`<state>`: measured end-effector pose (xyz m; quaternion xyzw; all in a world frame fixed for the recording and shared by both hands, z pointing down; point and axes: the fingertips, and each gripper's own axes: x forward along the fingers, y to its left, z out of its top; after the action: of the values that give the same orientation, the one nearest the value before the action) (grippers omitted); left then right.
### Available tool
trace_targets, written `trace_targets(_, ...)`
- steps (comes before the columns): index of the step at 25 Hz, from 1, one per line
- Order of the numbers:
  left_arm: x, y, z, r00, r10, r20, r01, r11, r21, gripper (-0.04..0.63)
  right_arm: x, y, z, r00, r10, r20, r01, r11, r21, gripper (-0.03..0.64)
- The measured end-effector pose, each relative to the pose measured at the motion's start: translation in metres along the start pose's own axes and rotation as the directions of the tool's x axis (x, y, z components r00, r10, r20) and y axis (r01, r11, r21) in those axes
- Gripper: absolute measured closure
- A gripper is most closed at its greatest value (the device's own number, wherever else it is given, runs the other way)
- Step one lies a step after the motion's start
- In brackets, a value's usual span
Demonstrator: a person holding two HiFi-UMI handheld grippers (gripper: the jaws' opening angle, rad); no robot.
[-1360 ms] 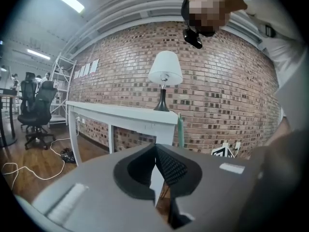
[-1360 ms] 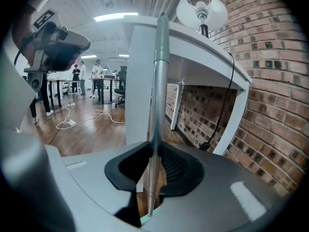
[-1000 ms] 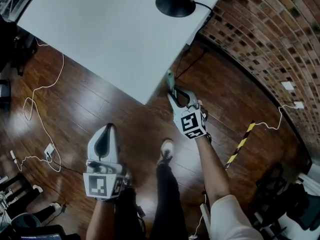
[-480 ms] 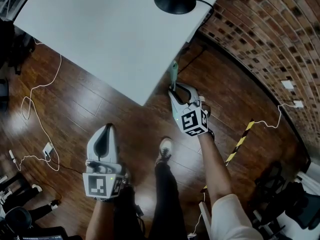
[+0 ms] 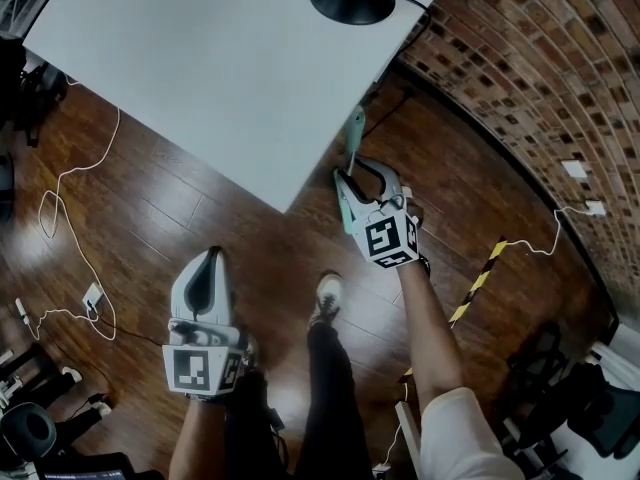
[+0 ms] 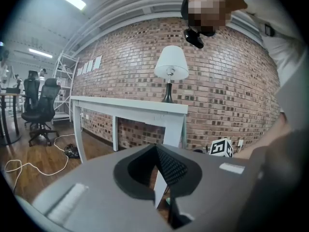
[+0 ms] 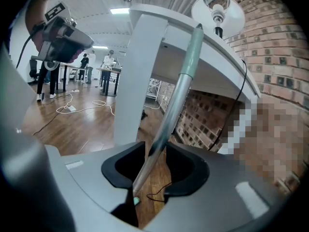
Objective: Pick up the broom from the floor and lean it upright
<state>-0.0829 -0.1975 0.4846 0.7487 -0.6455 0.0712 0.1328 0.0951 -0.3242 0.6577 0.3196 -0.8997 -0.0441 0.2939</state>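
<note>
**Broom released against the edge of the white surface**

The left gripper [image 5: 208,260] is held in front of the white surface [image 5: 220,78], out over the floor [image 5: 140,218] and well apart from the surface's near corner. Its jaws are seen pressed together with nothing between them. No change is noted in it over the last second, and no part in the work is being taken by it.

To the right of the near corner the change is found. The broom [image 5: 355,128] is stood up off the floor. Its green handle top has been carried in, step by step, from a little way off the surface's right edge until it now lies just beside that edge. In the right gripper view the handle is seen slanting up to the surface's edge, close to the leg, and appears to rest there.

The jaws of the right gripper [image 5: 358,171] have just been opening and now stand wide. The handle is still passed between them but is no longer clamped, with clearance visible at its sides.

The leaning is therefore judged to be all but done, with the broom's weight given over to the surface. What remains is judged to be a clean withdrawal of the gripper without the handle being knocked; whether the broom will stay put cannot yet be told.
</note>
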Motion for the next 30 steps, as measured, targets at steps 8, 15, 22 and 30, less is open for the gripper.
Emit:
trace_targets(8,0.0,0.001,-0.005,1.0,0.006,-0.02,-0.006,1.0,-0.001,0.594,0.001,-0.008,-0.002,1.0,-0.007,0.002,0.007,0.999,0.039,0.451)
trace_targets(15,0.004,-0.002,-0.003,1.0,0.003,-0.001,-0.003,1.0,-0.026,0.594,0.003,-0.02,-0.005,0.999,-0.036,-0.004,0.036,0.998,0.056,0.457)
trace_targets(22,0.004,0.003,-0.009,1.0,0.01,-0.021,-0.01,1.0,-0.009,0.594,0.009,-0.032,-0.01,0.998,-0.064,-0.02,0.065,0.996,0.059,0.462)
trace_targets(30,0.01,-0.002,-0.01,1.0,0.002,-0.02,-0.002,1.0,-0.021,0.594,0.02,-0.041,-0.013,0.997,-0.067,-0.046,0.069,0.997,0.031,0.469)
